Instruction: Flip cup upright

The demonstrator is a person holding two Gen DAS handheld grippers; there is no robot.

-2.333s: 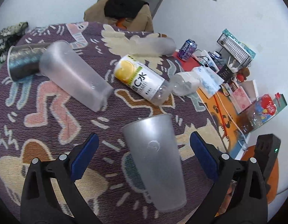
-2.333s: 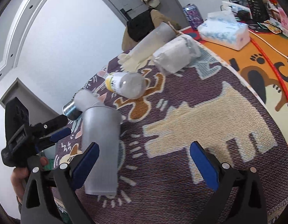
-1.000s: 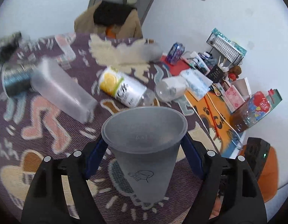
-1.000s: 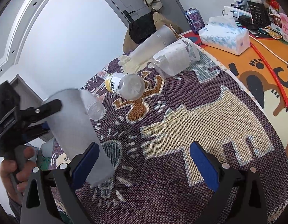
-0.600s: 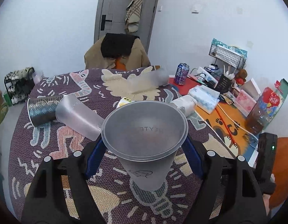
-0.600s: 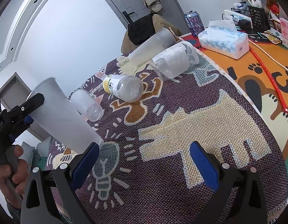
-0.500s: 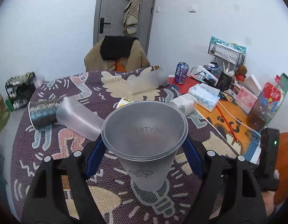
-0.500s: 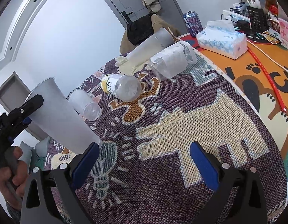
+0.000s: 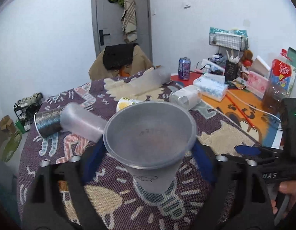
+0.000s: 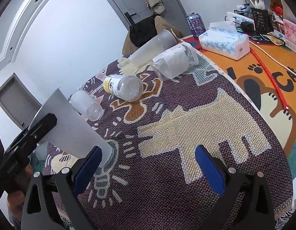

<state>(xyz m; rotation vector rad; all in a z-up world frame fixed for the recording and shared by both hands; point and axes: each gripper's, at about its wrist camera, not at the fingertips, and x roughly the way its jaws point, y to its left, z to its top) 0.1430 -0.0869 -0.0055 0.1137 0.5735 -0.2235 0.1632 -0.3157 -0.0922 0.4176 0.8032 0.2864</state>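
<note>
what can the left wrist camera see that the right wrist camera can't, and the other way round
Only the left wrist view shows into the open mouth of the grey cup, plus the metallic cup lying behind the clear cup. Only the right wrist view shows the grey cup's side, tilted, its base low over the cloth, and the right tool's spread blue fingers. Both show the left tool clamping the grey cup, the lemon bottle and the tissue pack.

Yellow-label bottle [image 10: 122, 88] lying mid-frame on patterned cloth [image 10: 186, 126]; tissue pack [image 10: 224, 40] upper right; purple can [image 10: 194, 25] beside it.
</note>
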